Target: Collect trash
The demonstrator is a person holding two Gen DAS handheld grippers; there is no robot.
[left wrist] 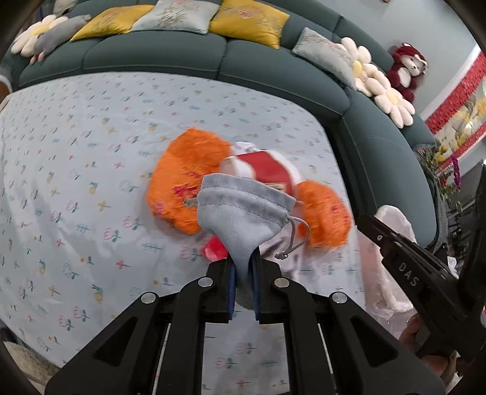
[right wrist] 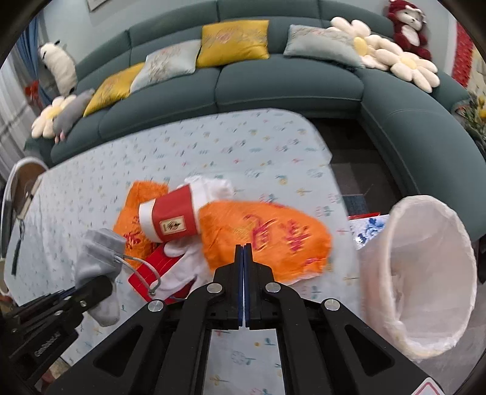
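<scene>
Trash — a grey pouch (left wrist: 243,212) — hangs pinched in the left tool (left wrist: 243,267) above the bench (left wrist: 76,152). Right tool (right wrist: 243,252) is closed, empty; bin (right wrist: 425,273) at its three o'clock.

A teal sofa (right wrist: 291,82) bears yellow cushions (right wrist: 234,42), daisy pillows (right wrist: 391,57) and a red plush monkey (right wrist: 408,29).

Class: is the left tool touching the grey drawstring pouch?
Touching. In the left wrist view the left tool has its pads pressed on the grey drawstring pouch, pinching its lower end.
</scene>
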